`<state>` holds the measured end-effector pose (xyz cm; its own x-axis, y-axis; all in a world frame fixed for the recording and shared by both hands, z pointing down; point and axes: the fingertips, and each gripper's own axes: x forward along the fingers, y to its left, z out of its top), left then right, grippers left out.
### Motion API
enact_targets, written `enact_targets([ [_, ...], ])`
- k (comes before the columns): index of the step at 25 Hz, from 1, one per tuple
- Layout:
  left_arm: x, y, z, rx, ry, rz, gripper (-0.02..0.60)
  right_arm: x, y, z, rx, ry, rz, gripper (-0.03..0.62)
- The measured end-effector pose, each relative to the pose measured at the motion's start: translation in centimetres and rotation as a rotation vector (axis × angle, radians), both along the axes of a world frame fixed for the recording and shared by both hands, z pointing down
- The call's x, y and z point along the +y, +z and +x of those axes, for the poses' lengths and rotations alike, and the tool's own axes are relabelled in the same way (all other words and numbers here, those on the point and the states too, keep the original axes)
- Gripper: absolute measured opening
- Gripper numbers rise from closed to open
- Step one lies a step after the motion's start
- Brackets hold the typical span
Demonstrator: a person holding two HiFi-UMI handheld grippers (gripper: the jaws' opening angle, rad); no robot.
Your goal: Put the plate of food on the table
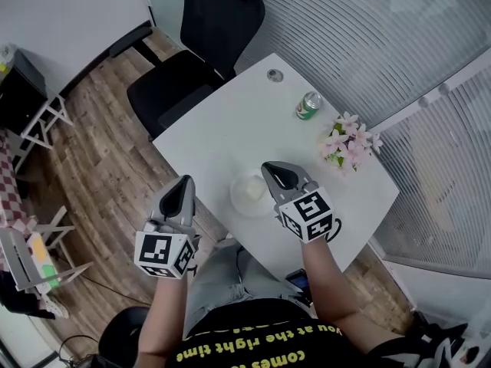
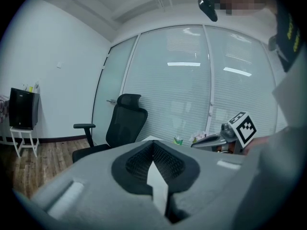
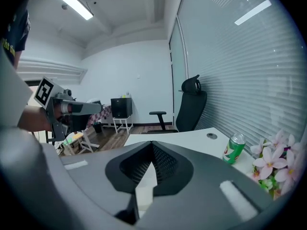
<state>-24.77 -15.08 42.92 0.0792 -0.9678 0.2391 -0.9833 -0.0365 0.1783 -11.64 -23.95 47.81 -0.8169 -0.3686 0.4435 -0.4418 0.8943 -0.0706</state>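
Closest to us are the two grippers we hold. The left gripper (image 1: 184, 184) hangs to the left of the plate of food (image 1: 239, 199). The right gripper (image 1: 276, 173) hangs just to the right of the plate, with its tip close above the rim.

The plate sits flat on the white surface (image 1: 222, 121), and nothing is holding it. We think that is why both grippers are up in the air: the plate looks set down, so the job seems done.

The fingers (image 2: 136, 164) of the left gripper are squeezed together with nothing between them, and so are the right ones. Both grippers point forward and tip down a little. Past the plate stand a green can (image 1: 308, 106) and pink flowers (image 1: 347, 142).
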Motion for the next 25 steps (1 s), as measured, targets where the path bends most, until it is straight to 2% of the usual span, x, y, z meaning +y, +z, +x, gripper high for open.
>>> enact_targets([
  [16, 1.2, -3.4, -1.1, -0.040, -0.037, 0.064, 0.000, -1.2, -7.3, 4.0, -0.129, 0.091, 0.079, 0.008],
  [25, 2.2, -4.4, -1.9, -0.040, -0.063, 0.092, 0.000, -0.8, -10.1, 5.7, -0.155, 0.116, 0.121, 0.008],
])
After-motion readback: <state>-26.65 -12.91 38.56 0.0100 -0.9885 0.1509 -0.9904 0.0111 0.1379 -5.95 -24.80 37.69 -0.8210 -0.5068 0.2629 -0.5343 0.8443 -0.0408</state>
